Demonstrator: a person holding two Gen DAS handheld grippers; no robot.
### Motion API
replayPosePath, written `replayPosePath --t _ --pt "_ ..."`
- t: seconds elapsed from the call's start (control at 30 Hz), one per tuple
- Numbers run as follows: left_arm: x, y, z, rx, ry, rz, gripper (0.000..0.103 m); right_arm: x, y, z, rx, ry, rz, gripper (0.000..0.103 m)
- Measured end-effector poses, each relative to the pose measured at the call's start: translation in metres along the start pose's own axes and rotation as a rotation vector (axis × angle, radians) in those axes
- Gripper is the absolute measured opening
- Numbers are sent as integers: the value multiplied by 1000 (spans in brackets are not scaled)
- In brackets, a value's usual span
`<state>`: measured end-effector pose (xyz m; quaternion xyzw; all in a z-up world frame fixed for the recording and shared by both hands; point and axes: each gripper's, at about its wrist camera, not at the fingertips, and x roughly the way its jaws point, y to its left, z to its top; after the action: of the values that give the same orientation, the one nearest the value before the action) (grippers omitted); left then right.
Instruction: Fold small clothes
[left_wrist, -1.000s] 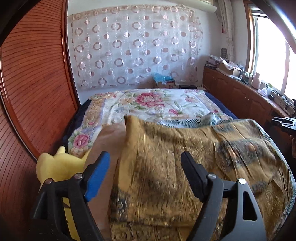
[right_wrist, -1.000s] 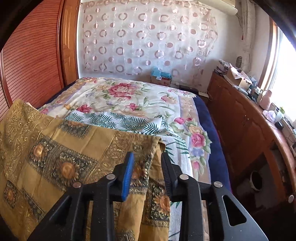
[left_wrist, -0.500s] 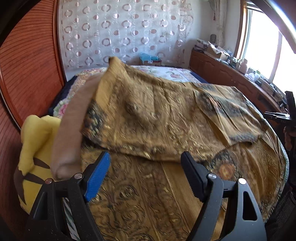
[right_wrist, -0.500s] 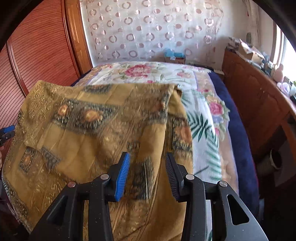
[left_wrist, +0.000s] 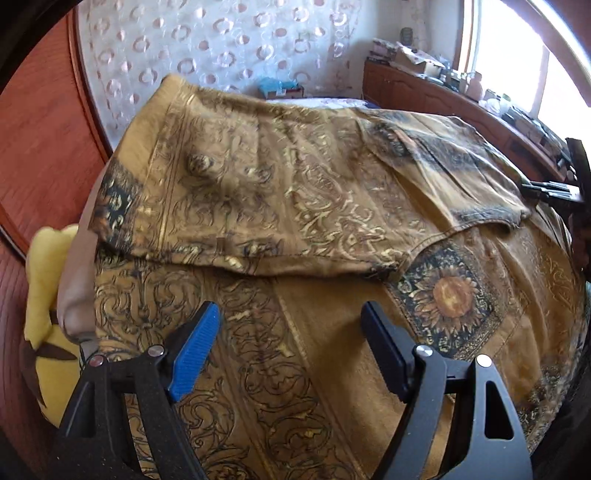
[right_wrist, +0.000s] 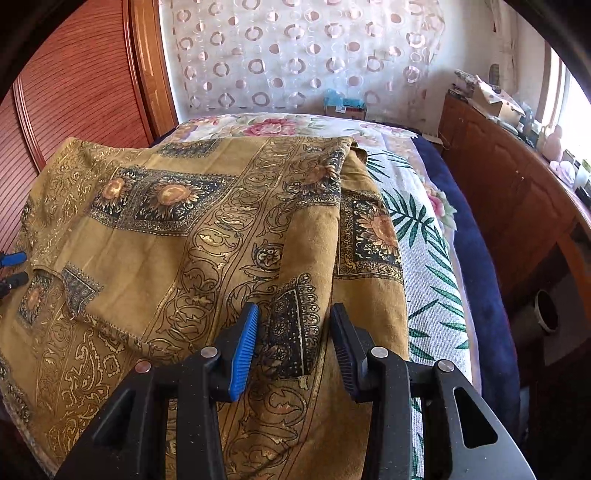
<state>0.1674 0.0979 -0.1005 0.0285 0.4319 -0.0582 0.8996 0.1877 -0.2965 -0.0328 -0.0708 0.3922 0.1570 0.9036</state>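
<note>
Bedroom setup, floral bedspread (right_wrist: 424, 258) on the bed with wood panelling on one side and a low cabinet along the window side.

Nearest to the cameras: left gripper (left_wrist: 288, 347) hangs wide open over the cloth (left_wrist: 295, 206), nothing between the jaws. Right gripper (right_wrist: 293, 343) is about half open, and its jaws have just been opening. A ridge of cloth sits between the pads but they don't look to be pressing on it, so I'd call that released.

Cloth itself is a mustard piece with sunflower squares, lying on the bed with the top layer folded down over the bottom one. The folded edge runs crooked across the middle, and the lower layer sticks out toward the camera. On the right-hand side the layers bunch into a lumpy roll instead of lying flat.

So the step in hand looks like finishing that first fold. Tips, my guess:
- flatten the ridge by the right gripper before doing anything else, or it gets locked into the next fold
- grab corners, not mid-edge, and both layers together
- pull the two sides evenly so edges line up

Further back there's a yellow plush (left_wrist: 44, 295) tucked beside the cloth on the left, keep the fabric from dragging over it. Far end is a curtain (right_wrist: 295, 55) with ring pattern, not in the way.
</note>
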Motion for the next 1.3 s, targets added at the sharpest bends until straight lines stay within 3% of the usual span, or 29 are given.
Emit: replayPosePath --t 0.3,0.43,0.73,0.83,0.97,1.07,1.17,1.23,1.3 --pt "4 -2 3 -15 9 1 87 5 7 -8 -3 -12 -3 41" --pt "9 4 4 -48 29 23 103 5 6 -9 -5 -12 -4 41" --pt "7 3 3 -39 54 15 102 4 6 -9 -10 -12 -7 42" --pt "-6 13 1 -66 14 -5 101 4 5 -9 -10 -12 -6 42" --pt "-29 32 6 -119 -68 45 100 4 5 -9 -13 -11 -9 42" --pt "-43 51 12 -166 -122 42 93 5 5 -9 -14 -11 -9 42" --pt "-47 69 20 -196 -139 43 80 5 5 -9 -14 -11 -9 42" --pt "-46 77 25 -197 -144 73 61 5 4 -9 -14 -11 -9 42" --pt "-41 81 30 -196 -142 109 56 5 4 -9 -14 -11 -9 42"
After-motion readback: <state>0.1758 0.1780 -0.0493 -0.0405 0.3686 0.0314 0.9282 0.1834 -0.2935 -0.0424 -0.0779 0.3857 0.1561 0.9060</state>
